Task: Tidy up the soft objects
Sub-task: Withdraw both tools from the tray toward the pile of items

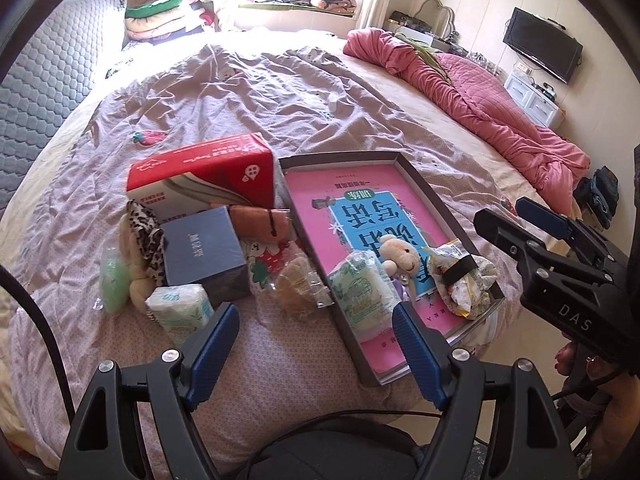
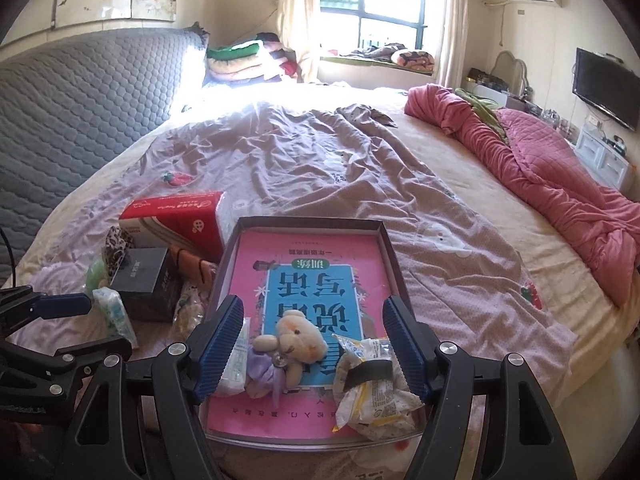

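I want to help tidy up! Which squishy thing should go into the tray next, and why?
Probably the tissue pack: the left gripper hangs open right by it, holding nothing. It lies outside the tray, where the teddy bear already sits.

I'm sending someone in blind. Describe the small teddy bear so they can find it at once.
On the bed, find the shallow tray lined with a pink book. The teddy bear lies near its front edge, between a tissue pack and a crumpled snack bag. It alone is plush, cream-coloured, with a purple dress.

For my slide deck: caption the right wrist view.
Open right gripper hovers over tray holding teddy bear, snack packet, tissue pack.
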A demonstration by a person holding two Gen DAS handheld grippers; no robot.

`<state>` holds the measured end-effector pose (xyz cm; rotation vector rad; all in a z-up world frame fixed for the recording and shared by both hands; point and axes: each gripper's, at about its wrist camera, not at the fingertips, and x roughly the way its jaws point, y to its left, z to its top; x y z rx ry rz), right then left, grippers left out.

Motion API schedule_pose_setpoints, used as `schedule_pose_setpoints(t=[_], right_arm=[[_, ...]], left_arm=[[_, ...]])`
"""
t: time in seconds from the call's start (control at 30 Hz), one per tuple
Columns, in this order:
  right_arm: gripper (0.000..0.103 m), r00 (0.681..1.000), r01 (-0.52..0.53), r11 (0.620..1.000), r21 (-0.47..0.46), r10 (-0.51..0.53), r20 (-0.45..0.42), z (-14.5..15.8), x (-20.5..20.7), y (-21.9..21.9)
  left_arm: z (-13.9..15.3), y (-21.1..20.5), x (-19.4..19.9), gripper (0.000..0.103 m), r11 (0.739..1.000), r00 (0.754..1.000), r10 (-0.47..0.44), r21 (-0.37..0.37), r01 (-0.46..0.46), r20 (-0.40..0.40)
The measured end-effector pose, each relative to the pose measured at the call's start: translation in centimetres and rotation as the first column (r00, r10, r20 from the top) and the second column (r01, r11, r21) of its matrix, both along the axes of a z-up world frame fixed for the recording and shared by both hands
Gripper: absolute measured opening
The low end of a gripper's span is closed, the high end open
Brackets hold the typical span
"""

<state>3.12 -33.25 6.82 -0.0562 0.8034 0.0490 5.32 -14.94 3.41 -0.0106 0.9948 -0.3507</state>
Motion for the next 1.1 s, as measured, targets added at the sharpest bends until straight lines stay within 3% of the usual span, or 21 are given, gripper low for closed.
schedule_pose_setpoints(t=[0.43, 1.1], right_arm=[[0.074, 0.998, -0.069, 0.997, 0.033, 0.068, 0.017, 1.6, 0.2, 3.3], [0.074, 0.987, -0.160, 0.987, 0.015, 0.160, 0.012, 2.3, 0.5, 7.1]], left_arm=[[0.5, 3.7, -1.1, 0.078, 0.998, 0.998, 0.058, 0.009, -0.058, 0.023], [-0.4, 12.9, -2.0, 0.078, 0.976, 0.975, 0.220, 0.003, -0.220, -0.012]])
